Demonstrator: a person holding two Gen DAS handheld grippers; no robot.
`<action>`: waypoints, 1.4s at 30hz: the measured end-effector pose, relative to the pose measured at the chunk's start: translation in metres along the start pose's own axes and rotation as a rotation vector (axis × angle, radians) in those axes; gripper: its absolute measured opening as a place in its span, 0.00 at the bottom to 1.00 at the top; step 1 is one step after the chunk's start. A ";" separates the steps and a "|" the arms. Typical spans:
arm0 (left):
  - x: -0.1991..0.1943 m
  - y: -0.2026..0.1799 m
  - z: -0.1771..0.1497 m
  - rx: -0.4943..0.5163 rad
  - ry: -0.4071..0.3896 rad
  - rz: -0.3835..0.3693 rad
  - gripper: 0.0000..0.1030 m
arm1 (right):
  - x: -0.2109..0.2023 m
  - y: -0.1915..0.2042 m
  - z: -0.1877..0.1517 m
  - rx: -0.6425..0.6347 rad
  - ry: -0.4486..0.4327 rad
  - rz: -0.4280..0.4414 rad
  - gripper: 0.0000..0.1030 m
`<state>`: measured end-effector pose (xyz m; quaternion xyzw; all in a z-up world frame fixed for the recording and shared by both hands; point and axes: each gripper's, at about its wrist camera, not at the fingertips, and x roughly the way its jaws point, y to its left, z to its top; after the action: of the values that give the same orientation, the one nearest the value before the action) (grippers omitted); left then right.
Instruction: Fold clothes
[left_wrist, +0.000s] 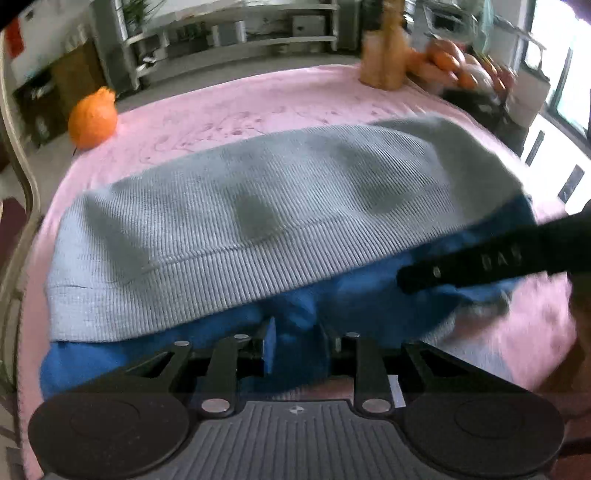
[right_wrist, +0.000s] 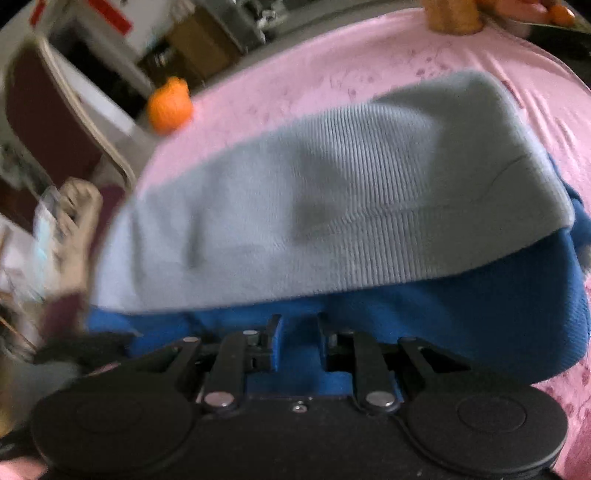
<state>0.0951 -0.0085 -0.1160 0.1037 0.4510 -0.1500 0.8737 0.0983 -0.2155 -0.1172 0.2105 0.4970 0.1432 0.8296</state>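
Behind sweater (left_wrist: 258, 221), orange fruit (left_wrist: 92, 118) (blurred)

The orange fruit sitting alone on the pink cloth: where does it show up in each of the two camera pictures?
Left wrist view: the orange fruit sits at the upper left, on the far edge of the pink cloth.
Right wrist view: the orange fruit is upper left of centre, blurred, at the cloth's edge.
Shared landmark: the grey ribbed garment lying over blue fabric, nearer than the fruit.
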 end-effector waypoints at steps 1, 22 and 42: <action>-0.003 0.001 -0.004 0.003 0.006 -0.012 0.24 | 0.002 0.003 -0.002 -0.020 0.013 -0.013 0.14; -0.072 0.121 0.069 -0.271 -0.305 0.066 0.27 | -0.088 -0.025 0.087 0.213 -0.317 0.204 0.20; 0.048 0.169 0.076 -0.303 -0.033 0.282 0.29 | 0.059 -0.105 0.155 0.364 -0.095 0.039 0.01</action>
<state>0.2391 0.1167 -0.1037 0.0307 0.4352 0.0417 0.8989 0.2658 -0.3128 -0.1489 0.3731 0.4708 0.0571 0.7974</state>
